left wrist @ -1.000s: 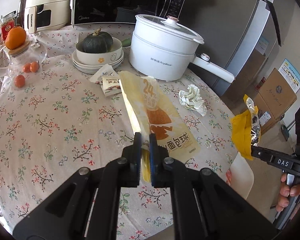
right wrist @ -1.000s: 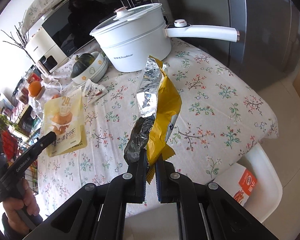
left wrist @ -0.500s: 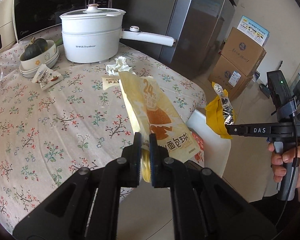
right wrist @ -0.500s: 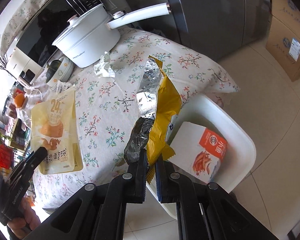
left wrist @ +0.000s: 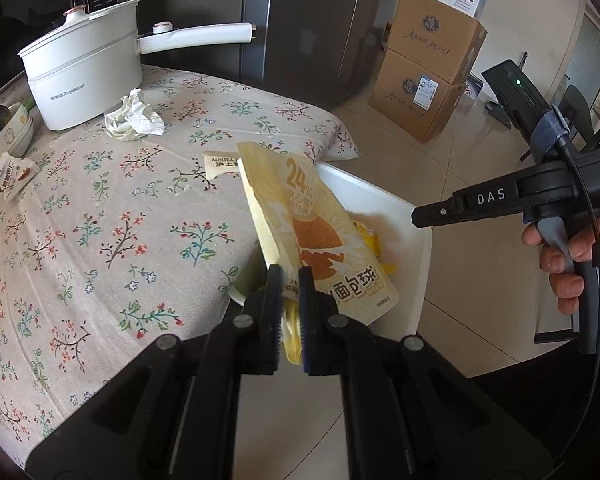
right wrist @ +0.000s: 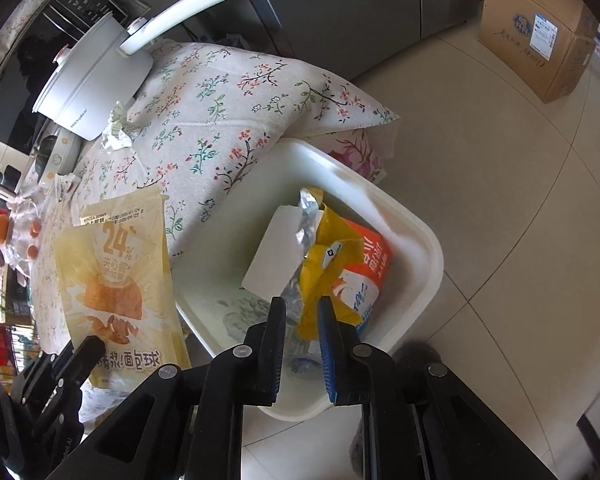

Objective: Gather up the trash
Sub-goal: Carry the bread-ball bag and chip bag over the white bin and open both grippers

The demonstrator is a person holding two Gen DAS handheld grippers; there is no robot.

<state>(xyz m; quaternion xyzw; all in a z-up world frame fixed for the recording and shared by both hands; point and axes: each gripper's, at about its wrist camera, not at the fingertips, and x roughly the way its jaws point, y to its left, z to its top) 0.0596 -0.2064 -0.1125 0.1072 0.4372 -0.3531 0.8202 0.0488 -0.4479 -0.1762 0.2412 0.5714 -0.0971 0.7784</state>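
My left gripper point(left wrist: 290, 300) is shut on a pale yellow bread-ball bag point(left wrist: 312, 236), holding it over the edge of the white trash bin point(left wrist: 380, 200) beside the table. The bag also shows in the right wrist view point(right wrist: 116, 288). My right gripper point(right wrist: 302, 320) is open above the bin point(right wrist: 416, 232). A yellow foil snack bag point(right wrist: 328, 264) lies loose in the bin on an orange-and-white box point(right wrist: 374, 264). A crumpled tissue point(left wrist: 134, 118) and small wrappers point(left wrist: 12, 170) lie on the table.
A white electric pot point(left wrist: 84, 76) with a long handle stands at the back of the floral tablecloth point(left wrist: 100, 220). Bowls with a squash point(left wrist: 0, 136) sit at the left. Cardboard boxes point(left wrist: 428, 76) stand on the tiled floor by the fridge.
Both grippers swung from the table to the bin. My right gripper opened and the yellow foil bag dropped into the bin. My left gripper brought the bread-ball bag over the bin's edge.
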